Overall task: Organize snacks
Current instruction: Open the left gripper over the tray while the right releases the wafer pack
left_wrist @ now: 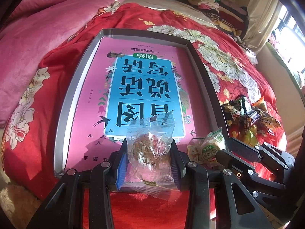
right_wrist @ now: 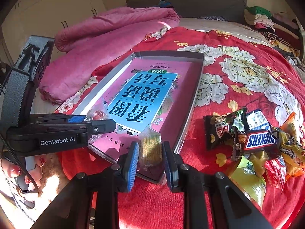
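Note:
A shallow grey tray (left_wrist: 76,95) (right_wrist: 196,87) lies on the red floral bedspread with a pink and blue book (left_wrist: 148,87) (right_wrist: 141,99) flat inside it. My left gripper (left_wrist: 149,145) (right_wrist: 99,120) is shut on a clear-wrapped brown pastry (left_wrist: 150,139) (right_wrist: 97,114), held over the tray's near end. Beside it, my right gripper (right_wrist: 150,146) (left_wrist: 223,147) is shut on a wrapped yellow-green cracker packet (right_wrist: 150,150) (left_wrist: 210,147) over the tray's near right corner. A pile of loose snacks (left_wrist: 246,114) (right_wrist: 247,168), with a Snickers bar (right_wrist: 260,140) on top, lies on the bedspread right of the tray.
A rolled pink quilt (left_wrist: 47,28) (right_wrist: 114,28) fills the bed's left side. Folded clothes (left_wrist: 209,0) (right_wrist: 263,17) are stacked at the far right, near a curtained window (left_wrist: 291,38). A hand with red nails (right_wrist: 15,171) grips the left tool's handle.

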{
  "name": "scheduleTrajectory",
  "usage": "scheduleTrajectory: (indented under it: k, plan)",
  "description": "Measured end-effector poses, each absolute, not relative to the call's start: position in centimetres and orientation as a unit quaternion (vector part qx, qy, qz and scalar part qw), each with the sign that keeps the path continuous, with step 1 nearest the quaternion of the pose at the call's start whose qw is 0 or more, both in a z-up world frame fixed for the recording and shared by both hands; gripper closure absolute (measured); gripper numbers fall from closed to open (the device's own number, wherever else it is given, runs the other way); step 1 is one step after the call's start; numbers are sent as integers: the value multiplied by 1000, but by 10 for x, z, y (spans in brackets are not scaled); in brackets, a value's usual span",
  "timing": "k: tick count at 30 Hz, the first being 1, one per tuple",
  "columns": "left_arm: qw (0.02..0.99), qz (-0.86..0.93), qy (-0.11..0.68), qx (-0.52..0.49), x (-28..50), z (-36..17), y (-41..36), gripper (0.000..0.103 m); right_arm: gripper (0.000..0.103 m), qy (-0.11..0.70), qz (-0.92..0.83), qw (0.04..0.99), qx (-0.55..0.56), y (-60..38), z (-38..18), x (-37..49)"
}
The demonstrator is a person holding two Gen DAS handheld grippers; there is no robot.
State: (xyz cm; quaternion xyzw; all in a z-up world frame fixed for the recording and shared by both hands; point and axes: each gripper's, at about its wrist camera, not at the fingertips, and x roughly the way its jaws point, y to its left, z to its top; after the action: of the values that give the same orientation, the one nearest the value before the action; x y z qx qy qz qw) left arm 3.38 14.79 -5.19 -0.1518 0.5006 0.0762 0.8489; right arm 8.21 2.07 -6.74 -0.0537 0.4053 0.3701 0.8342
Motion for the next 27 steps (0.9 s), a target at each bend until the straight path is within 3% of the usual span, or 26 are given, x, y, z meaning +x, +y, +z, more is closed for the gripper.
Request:
scheduleTrajectory:
  k: [25,27]
  plan:
    - [867,75,469,-149,30,-30,144,53,67,367,360,857,-49,1,-49,73]
    - [870,74,464,-151,29,-26,143,47,64,364,358,859,-48,-1,-47,72]
